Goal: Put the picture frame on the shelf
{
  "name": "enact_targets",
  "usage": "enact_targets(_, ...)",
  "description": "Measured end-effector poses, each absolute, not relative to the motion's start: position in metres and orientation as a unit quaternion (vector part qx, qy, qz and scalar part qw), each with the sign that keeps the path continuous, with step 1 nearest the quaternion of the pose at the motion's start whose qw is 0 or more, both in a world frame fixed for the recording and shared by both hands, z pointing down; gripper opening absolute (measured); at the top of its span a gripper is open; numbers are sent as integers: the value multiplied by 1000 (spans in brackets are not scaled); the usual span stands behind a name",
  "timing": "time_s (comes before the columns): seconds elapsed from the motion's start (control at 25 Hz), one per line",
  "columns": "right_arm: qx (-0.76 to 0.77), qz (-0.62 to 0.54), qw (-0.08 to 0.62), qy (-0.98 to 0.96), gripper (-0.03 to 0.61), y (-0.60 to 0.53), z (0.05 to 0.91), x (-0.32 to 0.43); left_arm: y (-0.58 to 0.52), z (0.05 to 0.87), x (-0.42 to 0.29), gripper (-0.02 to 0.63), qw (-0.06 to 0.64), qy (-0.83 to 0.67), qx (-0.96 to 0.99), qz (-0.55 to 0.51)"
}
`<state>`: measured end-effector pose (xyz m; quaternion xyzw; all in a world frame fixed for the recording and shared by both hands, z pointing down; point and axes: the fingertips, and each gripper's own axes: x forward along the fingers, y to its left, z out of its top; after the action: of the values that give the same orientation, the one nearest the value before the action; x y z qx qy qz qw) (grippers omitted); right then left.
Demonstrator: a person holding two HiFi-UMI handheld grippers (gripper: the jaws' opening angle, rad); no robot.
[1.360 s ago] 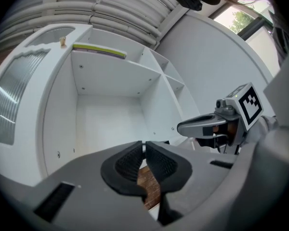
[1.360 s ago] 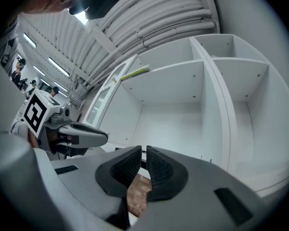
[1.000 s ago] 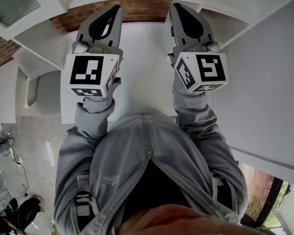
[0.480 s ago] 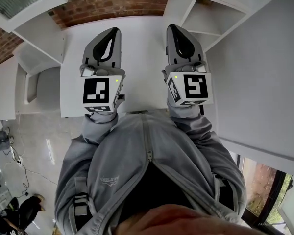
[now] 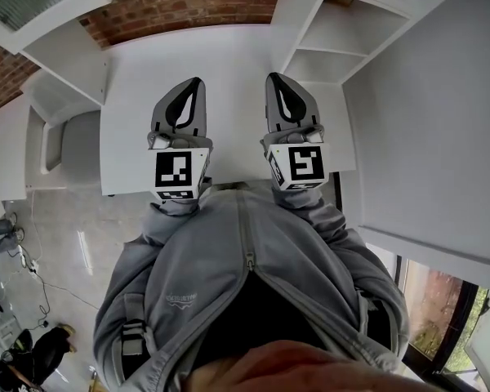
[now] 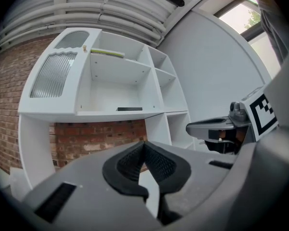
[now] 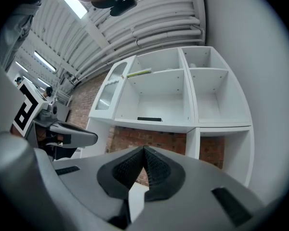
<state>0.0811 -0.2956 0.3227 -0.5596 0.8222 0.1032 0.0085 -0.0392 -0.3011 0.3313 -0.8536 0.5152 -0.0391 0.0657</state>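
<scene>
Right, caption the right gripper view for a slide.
Right gripper, jaws shut and empty, facing the white shelf with the picture frame on it.

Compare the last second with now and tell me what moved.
Both tools drew back from the shelf toward the person's chest. The left tool and the right tool now sit lower in the head view and closer together. Nothing was taken hold of or let go. Both tools stayed shut and empty. The picture frame lies on the shelf, though it has left the head view.
</scene>
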Motion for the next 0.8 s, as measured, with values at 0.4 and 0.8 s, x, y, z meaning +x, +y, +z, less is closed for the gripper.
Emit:
enact_targets(0.4,-555,93,13,826,26,-293,328,82,-297,337,-33,8,60,509,-858,-42)
enact_targets(0.8,-548,96,13,831,26,-298,325,76,-300,338,-34,8,57,507,-859,-42)
